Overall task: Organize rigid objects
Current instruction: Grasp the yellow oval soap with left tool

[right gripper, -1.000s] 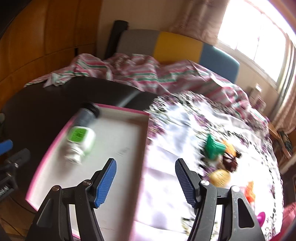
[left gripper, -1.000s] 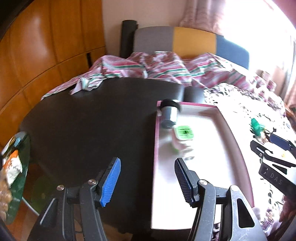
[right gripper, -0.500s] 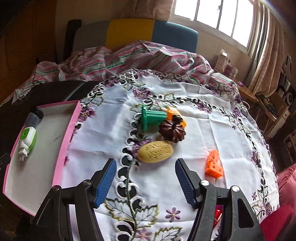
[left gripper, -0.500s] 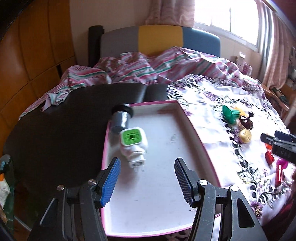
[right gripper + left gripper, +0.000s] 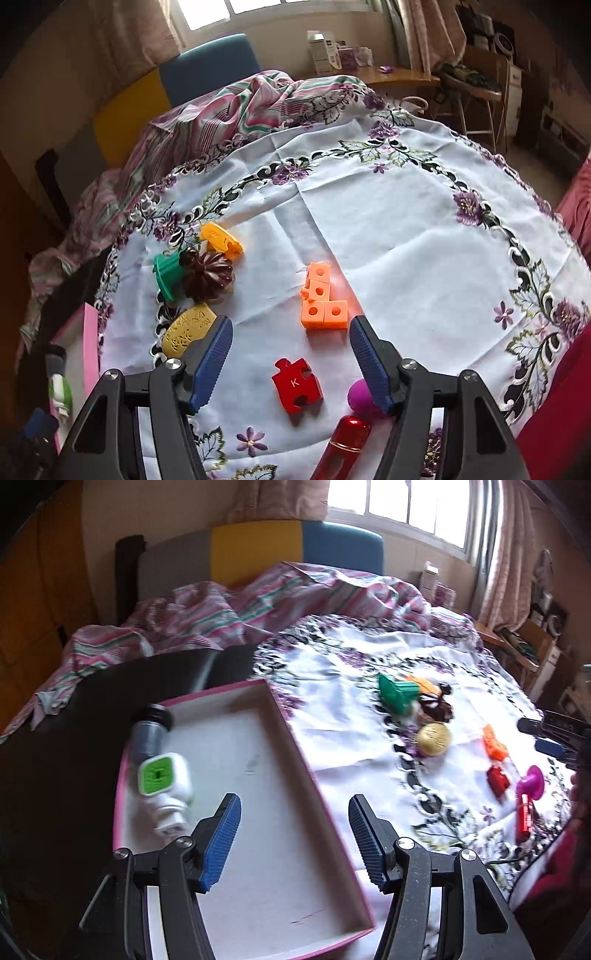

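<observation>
- Swung rightward since earlier: right tongs now over red puzzle piece on counter, spread, empty.
- Left tongs spread, empty, above pink tray.
- Reach step; next, probably lower and pinch piece.

A home bedroom: striped bedding, padded headboard, curtained window.

A white embroidered tablecloth with purple flowers covers the table. Behind it lie a pink striped crumpled blanket and a grey-yellow-blue panelled headboard.
</observation>
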The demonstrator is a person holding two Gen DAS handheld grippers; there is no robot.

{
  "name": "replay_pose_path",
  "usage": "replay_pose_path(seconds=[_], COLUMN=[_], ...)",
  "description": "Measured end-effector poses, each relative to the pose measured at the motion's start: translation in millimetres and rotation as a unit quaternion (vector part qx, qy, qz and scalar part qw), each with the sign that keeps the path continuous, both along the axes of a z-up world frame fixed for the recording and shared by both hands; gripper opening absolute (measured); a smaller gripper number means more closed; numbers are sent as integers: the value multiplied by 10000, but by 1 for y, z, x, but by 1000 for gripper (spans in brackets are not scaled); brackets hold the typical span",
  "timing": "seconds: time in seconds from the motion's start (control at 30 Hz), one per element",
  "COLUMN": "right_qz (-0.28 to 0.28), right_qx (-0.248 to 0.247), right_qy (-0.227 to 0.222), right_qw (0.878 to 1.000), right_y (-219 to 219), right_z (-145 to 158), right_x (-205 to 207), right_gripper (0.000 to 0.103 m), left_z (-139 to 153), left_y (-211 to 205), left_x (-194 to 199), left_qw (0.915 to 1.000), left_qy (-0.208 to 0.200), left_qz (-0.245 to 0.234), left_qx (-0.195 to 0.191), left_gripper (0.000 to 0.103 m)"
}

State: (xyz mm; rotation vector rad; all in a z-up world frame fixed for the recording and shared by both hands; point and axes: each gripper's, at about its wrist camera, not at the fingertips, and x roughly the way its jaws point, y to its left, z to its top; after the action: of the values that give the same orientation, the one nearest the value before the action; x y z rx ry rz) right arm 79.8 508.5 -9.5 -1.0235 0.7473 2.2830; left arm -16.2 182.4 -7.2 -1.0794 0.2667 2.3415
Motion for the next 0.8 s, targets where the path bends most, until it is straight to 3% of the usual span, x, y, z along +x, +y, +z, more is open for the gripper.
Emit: replay_pose_path(seconds=[0.17,0.27,0.47,0.8], right_qz=[-122,-195,-378,-554], right_qx=[-309,-382,-531,-740], right_qy=[63,83,180,303], right_qw=[9994,9990,9977,9953], right_y=[7,10,17,28], right_z=[-6,-7,-8,-10], right_x=[4,6,12,17], right_gripper=[67,67,67,67], left_z=[-3,-3,-15,-30], left_y=[34,55,103,182], left_x=[3,3,-7,-19], left_qw=[9982,9970,9907,9785], left_qy=[-248,-261,-664,-315], left_qz=[-539,-729,-1184,-1959], left_qx=[111,21,-92,-568], left_gripper=[66,67,67,68])
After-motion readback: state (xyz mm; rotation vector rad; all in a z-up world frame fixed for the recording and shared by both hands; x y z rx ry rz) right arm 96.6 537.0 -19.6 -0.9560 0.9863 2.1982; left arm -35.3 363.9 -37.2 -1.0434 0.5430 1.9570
